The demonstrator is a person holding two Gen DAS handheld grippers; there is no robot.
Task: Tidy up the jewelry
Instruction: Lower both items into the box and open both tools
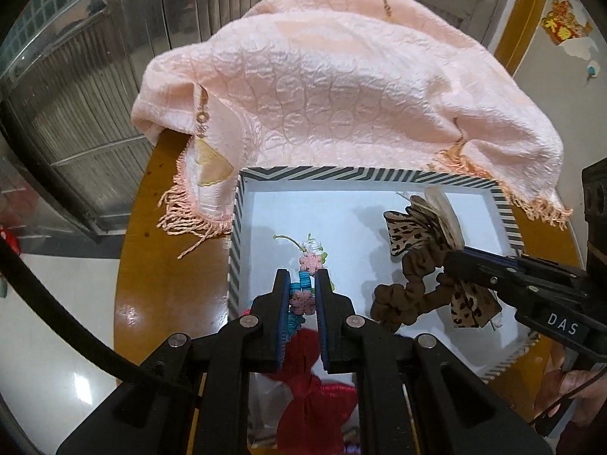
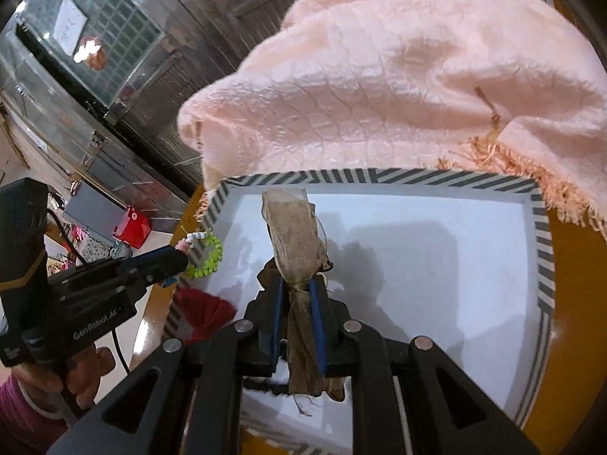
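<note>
Round and glossy, the wooden table (image 1: 170, 265) carries a crumpled pink fringed cloth (image 1: 341, 87) at the back and a shallow white tray with a striped rim (image 1: 341, 173) in front of it. From my left gripper (image 1: 302, 292) I see the jaws nearly closed, pinching a braided bracelet (image 1: 303, 295) of teal cord and pink flowers, held over the tray's left part. A red fabric piece (image 1: 315, 386) lies below it at the tray's near edge. My right gripper (image 2: 297, 303) is clamped narrowly on the gauzy ribbon of a brown leopard-print scrunchie (image 1: 413, 265), which dangles above the tray's white floor on the right. In the right wrist view a lime-green beaded loop (image 2: 208, 258) hangs from the left gripper's tip.
</note>
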